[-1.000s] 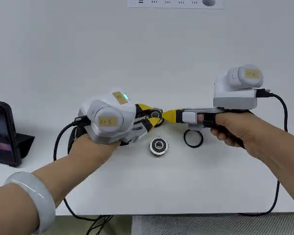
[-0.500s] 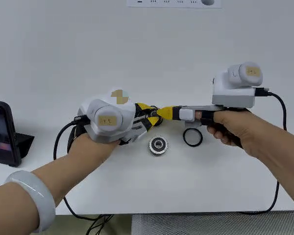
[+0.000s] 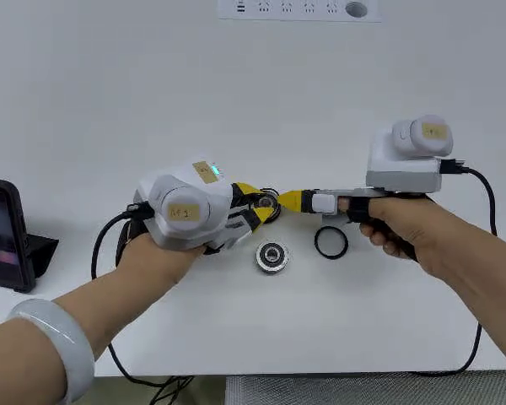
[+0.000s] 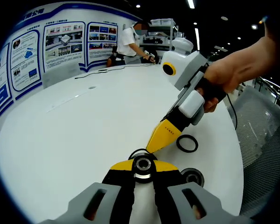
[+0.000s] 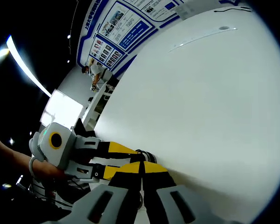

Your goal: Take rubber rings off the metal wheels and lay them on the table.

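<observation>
My left gripper (image 3: 260,205) (image 4: 143,166) is shut on a small metal wheel (image 3: 269,202) (image 4: 143,163), held just above the white table (image 3: 261,126). A thin black rubber ring (image 4: 135,152) stands partly off that wheel's rim. My right gripper (image 3: 286,201) (image 5: 141,167) comes in from the right, its yellow tips pinched shut on this ring; its tip also shows in the left gripper view (image 4: 162,136). A bare metal wheel (image 3: 271,256) (image 4: 192,176) and a loose rubber ring (image 3: 331,242) (image 4: 187,143) lie on the table below the grippers.
A dark tablet on a stand (image 3: 4,228) sits at the table's left edge. Black cables trail from both grippers, one on the right (image 3: 487,253). A power strip (image 3: 299,8) is on the far wall. The table's front edge (image 3: 320,371) is near.
The right gripper's tips pushed left against the held wheel, then eased slightly back to the right. The left gripper kept the wheel almost still.
</observation>
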Demonstrator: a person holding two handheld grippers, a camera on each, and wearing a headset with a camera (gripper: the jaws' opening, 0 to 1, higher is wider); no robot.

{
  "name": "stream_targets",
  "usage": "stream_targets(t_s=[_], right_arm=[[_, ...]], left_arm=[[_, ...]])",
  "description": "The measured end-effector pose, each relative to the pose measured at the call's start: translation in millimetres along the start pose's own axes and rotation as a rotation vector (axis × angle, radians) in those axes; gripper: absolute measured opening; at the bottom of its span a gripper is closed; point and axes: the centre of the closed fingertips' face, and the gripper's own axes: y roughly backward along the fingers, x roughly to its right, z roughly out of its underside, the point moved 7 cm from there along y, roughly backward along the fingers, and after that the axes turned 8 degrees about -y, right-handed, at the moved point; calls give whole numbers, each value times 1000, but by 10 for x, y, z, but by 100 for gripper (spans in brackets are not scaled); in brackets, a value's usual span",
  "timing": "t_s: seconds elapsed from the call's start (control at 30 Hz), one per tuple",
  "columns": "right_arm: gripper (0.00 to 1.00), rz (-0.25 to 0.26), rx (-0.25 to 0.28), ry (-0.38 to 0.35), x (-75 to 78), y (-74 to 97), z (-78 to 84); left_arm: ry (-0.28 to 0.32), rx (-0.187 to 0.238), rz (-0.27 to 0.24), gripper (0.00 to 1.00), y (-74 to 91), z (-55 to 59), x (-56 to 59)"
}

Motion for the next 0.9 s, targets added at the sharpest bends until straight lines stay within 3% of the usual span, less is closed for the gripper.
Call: stream_targets(t_s=[0.57, 0.9], right_arm=[[2, 1, -4, 0, -11, -1, 19], [2, -14, 0, 1, -65, 26, 39]], left_arm=[[-50, 32, -4, 24, 63, -37, 36], [-44, 22, -14, 34, 98, 16, 35]])
